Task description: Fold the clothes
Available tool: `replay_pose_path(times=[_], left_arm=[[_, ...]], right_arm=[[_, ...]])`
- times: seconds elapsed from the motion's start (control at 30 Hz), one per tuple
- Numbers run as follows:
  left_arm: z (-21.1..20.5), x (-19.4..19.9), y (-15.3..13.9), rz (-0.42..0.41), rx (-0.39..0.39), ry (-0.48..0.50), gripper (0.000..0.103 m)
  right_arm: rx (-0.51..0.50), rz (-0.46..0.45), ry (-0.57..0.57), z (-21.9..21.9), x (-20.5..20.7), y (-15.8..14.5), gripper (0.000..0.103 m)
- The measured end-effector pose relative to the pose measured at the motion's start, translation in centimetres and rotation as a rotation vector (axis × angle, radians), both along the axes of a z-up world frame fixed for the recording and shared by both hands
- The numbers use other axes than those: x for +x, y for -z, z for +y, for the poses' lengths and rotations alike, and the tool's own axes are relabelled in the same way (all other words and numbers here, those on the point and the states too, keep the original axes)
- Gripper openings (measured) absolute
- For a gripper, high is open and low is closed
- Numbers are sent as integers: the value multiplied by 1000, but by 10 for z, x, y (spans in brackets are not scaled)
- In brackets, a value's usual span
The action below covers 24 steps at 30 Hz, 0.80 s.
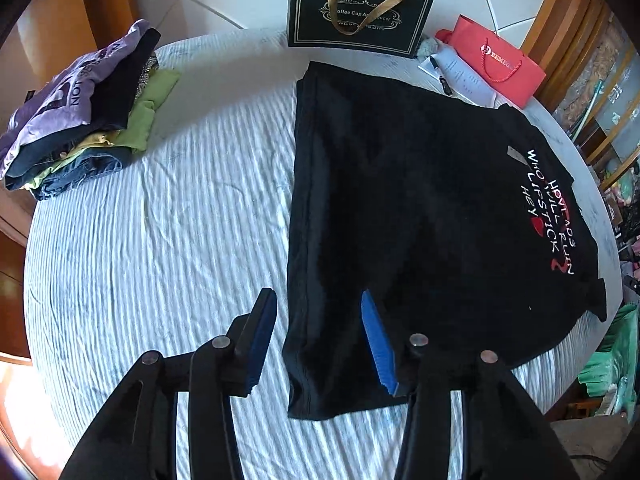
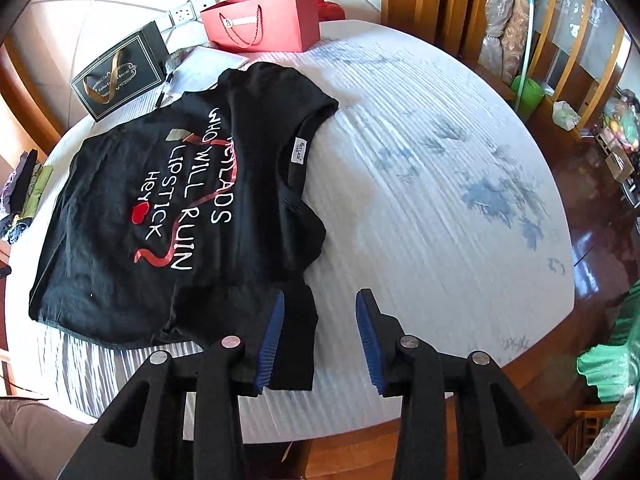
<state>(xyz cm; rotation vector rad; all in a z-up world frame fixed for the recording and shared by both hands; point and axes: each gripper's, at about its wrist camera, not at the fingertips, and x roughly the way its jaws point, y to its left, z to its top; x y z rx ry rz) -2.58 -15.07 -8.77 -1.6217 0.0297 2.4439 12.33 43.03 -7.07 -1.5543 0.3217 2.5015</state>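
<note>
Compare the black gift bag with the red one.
The black bag has a gold ribbon handle and an ornate printed frame; the red bag has red cord handles and a small white logo. In the right view the black bag lies flat while the red bag stands upright. Both sit at the table's far edge.

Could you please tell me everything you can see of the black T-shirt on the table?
The black T-shirt lies flat on the white ribbed tablecloth, printed side up, with white lettering, a red heart and a red ribbon-like swirl. It looks like soft cotton. A white label shows at the neckline. One sleeve lies folded inward near the right tool. Both tools stand open over its near edge, not gripping it.
</note>
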Motion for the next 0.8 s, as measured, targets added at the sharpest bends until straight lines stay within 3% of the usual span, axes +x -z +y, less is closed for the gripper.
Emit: replay_pose_path(times=[0.1,0.3,0.33,0.37,0.4,0.43,0.53,0.6,0.7,0.8], left_arm=[[5,-15,20,-33,20,-42,45],[30,-18,58,-107,-6,-23,45],[33,-15,65,-129,-22,-23,41],[34,-12,69,-144,-40,-23,32],[33,-8,69,-146,-63,-23,17],[33,-4,69,-148,-85,-24,14],[31,7,67,-156,-142,-27,14],[28,6,63,-155,-119,-40,14],[30,-5,46,-94,-79,-71,15],[39,-15,38,-66,-51,-90,24]], right_arm=[[-38,-36,-27,-2,-12,15,43],[-155,-125,-77,-14,-32,55,45],[-142,-152,-100,-21,-31,60,26],[-123,-181,-122,-28,-30,63,16],[-111,-206,-139,-32,-25,64,12],[-113,-225,-150,-35,-17,61,12],[-135,-271,-164,-34,6,53,11],[-118,-231,-125,-21,13,42,12],[-93,-99,-41,7,3,18,19],[-74,-35,-10,26,-20,18,25]])
